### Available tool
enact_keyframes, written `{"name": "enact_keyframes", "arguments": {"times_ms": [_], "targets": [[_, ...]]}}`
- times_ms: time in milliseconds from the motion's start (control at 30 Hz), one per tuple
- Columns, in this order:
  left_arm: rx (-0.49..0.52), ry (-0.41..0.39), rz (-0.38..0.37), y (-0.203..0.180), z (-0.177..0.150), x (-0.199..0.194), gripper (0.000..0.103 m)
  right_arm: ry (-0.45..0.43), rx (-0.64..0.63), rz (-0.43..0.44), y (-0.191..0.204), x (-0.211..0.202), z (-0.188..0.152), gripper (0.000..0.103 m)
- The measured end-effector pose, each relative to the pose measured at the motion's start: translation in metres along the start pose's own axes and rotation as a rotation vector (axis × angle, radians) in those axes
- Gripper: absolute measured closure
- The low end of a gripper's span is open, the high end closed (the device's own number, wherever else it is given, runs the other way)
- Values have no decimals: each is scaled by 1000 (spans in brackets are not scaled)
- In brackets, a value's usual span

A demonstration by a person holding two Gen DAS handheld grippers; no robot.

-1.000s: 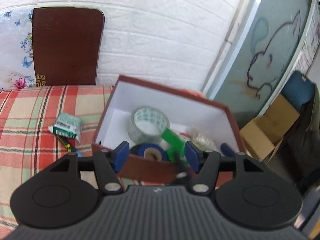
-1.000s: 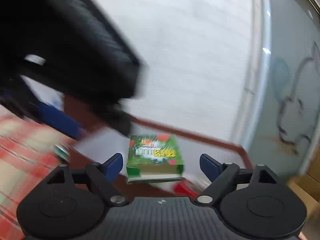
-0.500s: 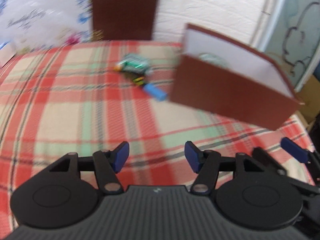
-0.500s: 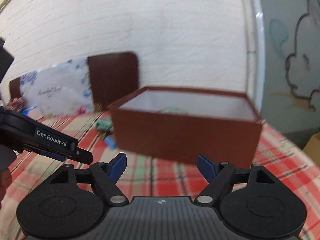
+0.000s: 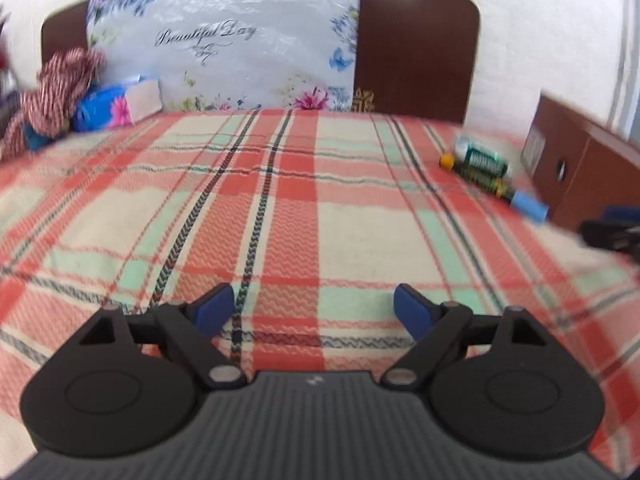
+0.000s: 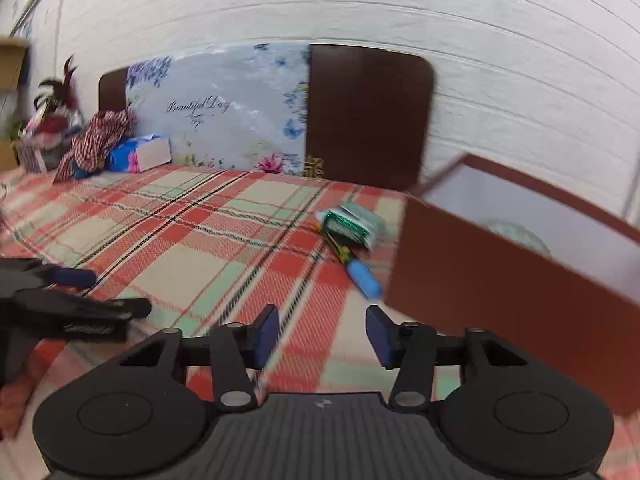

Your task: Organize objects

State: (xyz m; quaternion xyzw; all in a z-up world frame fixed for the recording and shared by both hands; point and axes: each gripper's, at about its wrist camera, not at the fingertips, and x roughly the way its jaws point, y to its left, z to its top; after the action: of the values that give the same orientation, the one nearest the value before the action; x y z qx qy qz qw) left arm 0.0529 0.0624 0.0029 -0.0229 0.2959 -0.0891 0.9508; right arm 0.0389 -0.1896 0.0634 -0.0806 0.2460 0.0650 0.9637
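The left hand-held gripper (image 5: 313, 307) hangs low over the plaid blanket (image 5: 280, 208) of a bed, its blue-padded fingers (image 5: 211, 307) spread wide apart with nothing between them. The right hand-held gripper (image 6: 322, 335) is likewise released, its fingers parted over the same blanket and gripping nothing. In the right wrist view the left hand-held gripper shows at the left edge, dark and blurred.

The brown box (image 6: 516, 280) sits on the blanket at the right, open at the top, with a white inner wall. Inside it a roll of clear tape (image 6: 516, 236) shows just above the near wall; the rest of its contents are hidden. In the left wrist view only the box's side shows at the right edge.

Just left of the box, apart from both grippers, lie a few small things close together: a green packet (image 6: 352, 224), and a slim pen-like tool with a blue end (image 6: 364, 278), possibly a screwdriver, though blur makes this uncertain. The blue end points toward the box's near corner.

At the head of the bed stand a dark brown headboard (image 5: 416, 48) and a floral cushion (image 5: 224, 40) lettered "Beautiful Day". To its left lie a blue flowered tissue pack (image 5: 120, 102) and a bundle of red-and-white striped cloth (image 5: 56, 88).
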Motion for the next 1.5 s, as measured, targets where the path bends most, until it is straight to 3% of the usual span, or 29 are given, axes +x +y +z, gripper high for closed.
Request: {"name": "enact_keyframes", "arguments": {"times_ms": [167,333,467,567,667,700,833,967,1067,1167,1233,1333,1500], "targets": [[25,3,-5,-4,0,7,9,9,-113,-74,16,69,39,59],[5,-3,-29,-7,-2,3,8,32,-101,-192,13,128,62,44],[-11,-5,-48,-4,-1,4,7,32,-21,-222,0,153,71,28],[-17,-8,-57,-4,-2,2,7,95,60,-211,-14,169,68,26],[-24,-9,-62,-3,-1,2,7,150,50,-194,-13,175,59,46],[-23,-9,-61,-3,-1,2,7,141,40,-185,-10,171,58,55],[-21,-8,-60,-4,-1,2,6,53,-2,-98,4,135,58,71],[-16,-6,-57,-4,-1,2,6,-15,-88,-47,23,78,38,76],[-7,-2,-51,-6,-1,3,6,11,-94,-4,24,35,10,76],[8,3,-42,-8,-2,4,6,35,-138,43,27,-7,-22,61],[17,6,-37,-9,-2,5,6,50,-125,81,23,-31,-38,26],[35,13,-31,-12,-2,5,5,76,-44,137,12,-57,-54,25],[37,77,-25,-15,5,-2,8,89,92,144,-5,-72,-64,24]]}}
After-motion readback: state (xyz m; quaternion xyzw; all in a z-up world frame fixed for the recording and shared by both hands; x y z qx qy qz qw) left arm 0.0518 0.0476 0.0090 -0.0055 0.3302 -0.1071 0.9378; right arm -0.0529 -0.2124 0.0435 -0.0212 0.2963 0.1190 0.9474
